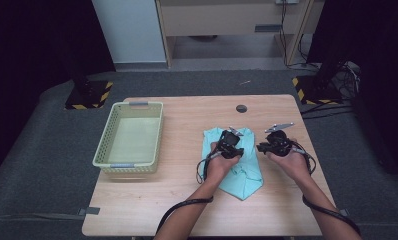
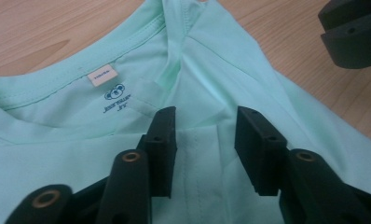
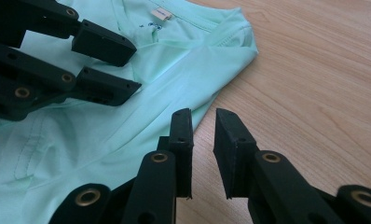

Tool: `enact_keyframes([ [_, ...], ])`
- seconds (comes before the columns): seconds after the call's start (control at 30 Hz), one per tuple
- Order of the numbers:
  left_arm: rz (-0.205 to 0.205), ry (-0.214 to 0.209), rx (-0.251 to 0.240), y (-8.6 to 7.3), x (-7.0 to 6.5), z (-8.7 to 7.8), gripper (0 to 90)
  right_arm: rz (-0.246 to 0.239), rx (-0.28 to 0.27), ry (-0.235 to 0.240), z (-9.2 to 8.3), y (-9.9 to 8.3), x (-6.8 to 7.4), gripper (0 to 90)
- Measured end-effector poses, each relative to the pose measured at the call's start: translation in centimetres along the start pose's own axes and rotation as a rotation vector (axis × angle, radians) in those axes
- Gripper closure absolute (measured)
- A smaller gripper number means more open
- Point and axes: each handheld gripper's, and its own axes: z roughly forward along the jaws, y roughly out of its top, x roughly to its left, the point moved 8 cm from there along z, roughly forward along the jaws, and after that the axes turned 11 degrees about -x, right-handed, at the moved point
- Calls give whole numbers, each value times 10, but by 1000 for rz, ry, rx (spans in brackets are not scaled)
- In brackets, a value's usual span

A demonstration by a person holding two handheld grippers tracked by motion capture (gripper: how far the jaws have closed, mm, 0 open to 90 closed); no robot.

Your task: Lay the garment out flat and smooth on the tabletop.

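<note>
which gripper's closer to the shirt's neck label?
Left. The left gripper hovers over the mint t-shirt just below the neck label; the right gripper sits at the shirt's side edge, over the table.

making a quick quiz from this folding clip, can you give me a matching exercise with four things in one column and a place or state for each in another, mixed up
Things:
1. basket
2. mint green shirt
3. left gripper
4. right gripper

Places or states:
A. over the shirt near its collar, jaws apart with nothing clamped
B. at the left of the table, with nothing in it
C. over bare wood just beside the shirt's edge, jaws slightly apart
D. lying partly folded on the table, neck label showing

Pairs: 1-B, 2-D, 3-A, 4-C
</note>
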Motion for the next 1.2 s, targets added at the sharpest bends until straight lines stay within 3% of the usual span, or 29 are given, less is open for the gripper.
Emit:
enact_keyframes([
  [0.1, 34, 15, -1, -1, 0, 0, 585, 6, 4, -1, 1, -1, 0, 755],
  [0.43, -33, -2, -33, -2, 11, -4, 836, 9, 7, -2, 1, -1, -2, 732],
  [0.83, -89, -36, -86, 4, 18, -21, 875, 12, 9, -4, 0, 0, -4, 727],
  [1.2, -89, -28, -174, 11, 30, -65, 874, -10, 8, 0, 5, 9, 5, 749],
])
